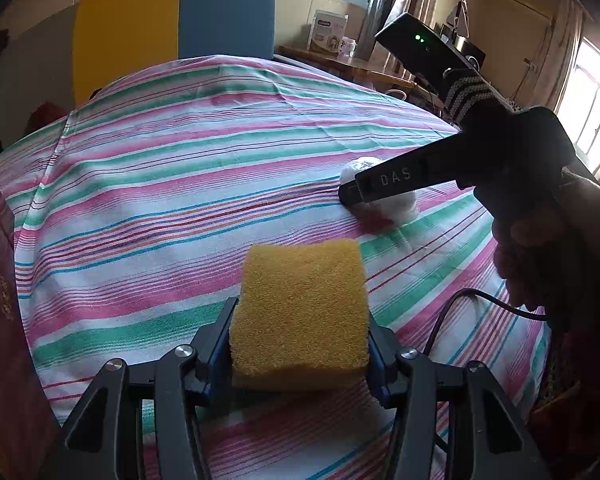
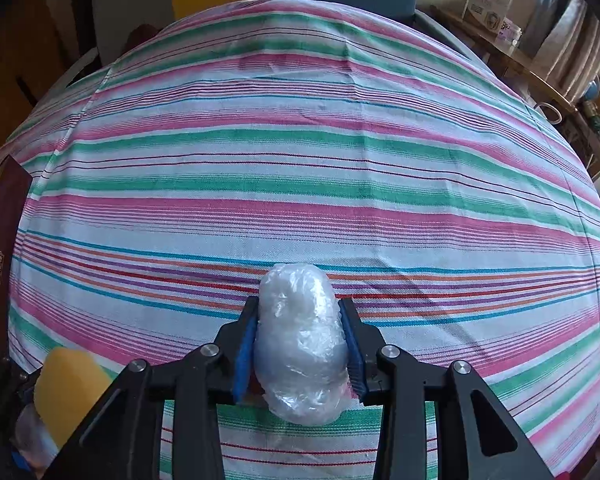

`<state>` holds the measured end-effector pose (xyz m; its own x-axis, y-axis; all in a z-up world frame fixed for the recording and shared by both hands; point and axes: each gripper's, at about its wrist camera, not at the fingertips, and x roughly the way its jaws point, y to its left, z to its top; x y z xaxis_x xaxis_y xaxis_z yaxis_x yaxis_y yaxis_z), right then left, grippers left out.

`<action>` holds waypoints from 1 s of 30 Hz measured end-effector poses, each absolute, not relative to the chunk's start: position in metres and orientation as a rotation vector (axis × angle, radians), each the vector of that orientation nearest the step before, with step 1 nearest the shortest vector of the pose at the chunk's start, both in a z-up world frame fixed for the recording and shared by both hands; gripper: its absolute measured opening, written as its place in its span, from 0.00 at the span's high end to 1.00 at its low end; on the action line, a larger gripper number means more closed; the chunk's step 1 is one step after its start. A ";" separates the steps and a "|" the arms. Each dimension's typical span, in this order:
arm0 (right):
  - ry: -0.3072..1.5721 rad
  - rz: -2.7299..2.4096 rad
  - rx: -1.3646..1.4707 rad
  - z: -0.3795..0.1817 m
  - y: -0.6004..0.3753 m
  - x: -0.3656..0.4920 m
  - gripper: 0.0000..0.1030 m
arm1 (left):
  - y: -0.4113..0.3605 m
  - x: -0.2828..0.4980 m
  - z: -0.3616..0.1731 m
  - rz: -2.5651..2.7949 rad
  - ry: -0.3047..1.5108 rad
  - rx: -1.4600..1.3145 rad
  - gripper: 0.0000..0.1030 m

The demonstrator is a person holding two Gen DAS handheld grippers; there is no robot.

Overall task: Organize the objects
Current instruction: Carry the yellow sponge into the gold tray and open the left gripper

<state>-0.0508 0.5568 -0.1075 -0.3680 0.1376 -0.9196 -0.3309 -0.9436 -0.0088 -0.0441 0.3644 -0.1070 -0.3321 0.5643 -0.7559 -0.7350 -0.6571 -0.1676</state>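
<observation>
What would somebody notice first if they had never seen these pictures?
Probably the bright striped cloth in pink, green and white that fills both views. Next, the yellow sponge squeezed between the fingers of the left gripper, low in the middle of the left wrist view. Then the crinkly white plastic-wrapped bundle pinched in the right gripper, with a yellow and blue panel standing behind the table.

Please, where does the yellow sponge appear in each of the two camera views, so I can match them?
Left wrist view: the yellow sponge sits low in the centre, clamped between the left gripper fingers.
Right wrist view: the same sponge shows only in part at the bottom-left corner.
Shared landmark: the striped cloth under both grippers.
</observation>
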 end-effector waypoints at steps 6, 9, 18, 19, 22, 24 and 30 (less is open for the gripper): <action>0.234 2.361 -1.616 -0.107 0.555 -0.061 0.61 | 0.367 -0.041 -0.108 2.062 0.289 -1.047 0.46; 0.242 2.366 -1.628 -0.107 0.555 -0.061 0.60 | 0.368 -0.040 -0.108 2.066 0.301 -1.045 0.46; 0.141 2.378 -1.624 -0.105 0.546 -0.064 0.63 | 0.370 -0.038 -0.107 2.076 0.322 -1.040 0.46; 0.113 2.379 -1.623 -0.105 0.543 -0.065 0.64 | 0.370 -0.037 -0.107 2.077 0.326 -1.039 0.46; 0.071 2.382 -1.616 -0.104 0.539 -0.066 0.66 | 0.371 -0.036 -0.107 2.082 0.341 -1.036 0.46; 0.074 2.385 -1.612 -0.105 0.540 -0.064 0.66 | 0.371 -0.035 -0.107 2.083 0.349 -1.033 0.47; 0.060 2.392 -1.606 -0.107 0.538 -0.066 0.66 | 0.371 -0.035 -0.106 2.085 0.365 -1.031 0.48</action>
<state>-0.0655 0.5383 -0.1066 -0.3558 0.1909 -0.9149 -0.2362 -0.9655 -0.1096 -0.0348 0.3712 -0.1060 -0.3786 0.5114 -0.7714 -0.7431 -0.6648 -0.0760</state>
